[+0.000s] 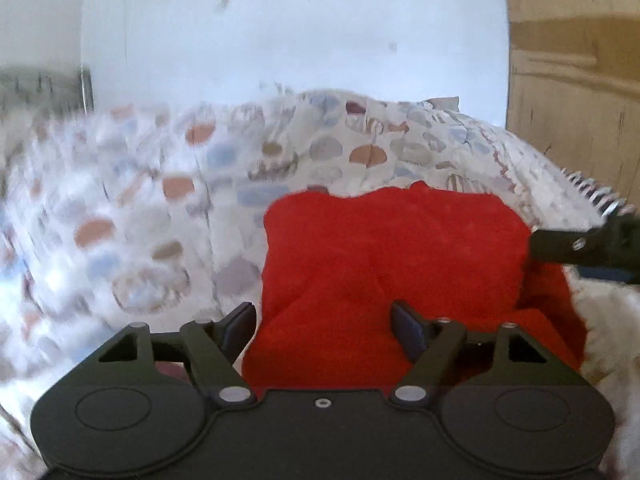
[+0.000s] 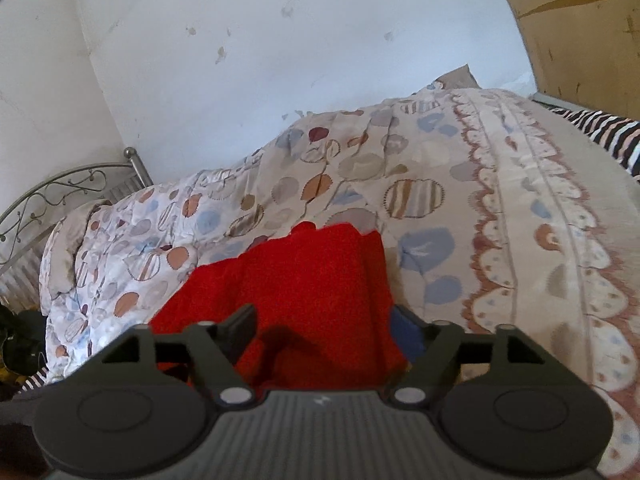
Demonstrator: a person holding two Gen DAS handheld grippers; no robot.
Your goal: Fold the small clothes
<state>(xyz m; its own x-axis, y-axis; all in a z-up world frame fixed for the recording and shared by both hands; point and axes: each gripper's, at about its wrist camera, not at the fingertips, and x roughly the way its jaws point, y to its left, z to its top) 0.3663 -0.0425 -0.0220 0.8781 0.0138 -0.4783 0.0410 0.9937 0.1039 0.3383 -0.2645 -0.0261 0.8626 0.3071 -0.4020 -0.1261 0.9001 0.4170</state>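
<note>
Both sets of jaws spread wide with the red cloth in the gap between them

Left gripper (image 1: 323, 326) has its fingers apart, the red cloth (image 1: 384, 264) bunched up right in front and running down between them, can't tell if the pads actually touch it. Right gripper (image 2: 323, 330) is the same deal in its own view, fingers spread, red cloth (image 2: 304, 292) lying between them, one edge draped over toward the right finger. From the left wrist you can see the right gripper's finger (image 1: 576, 245) poking in at the cloth's right side. Cloth sits rumpled on a patterned quilt (image 2: 420, 196) with blue, brown and striped blobs. Behind that, a white wall (image 2: 280, 48), a metal bed frame (image 2: 60, 188) off left, a zebra-striped fabric (image 2: 612, 132) far right
</note>
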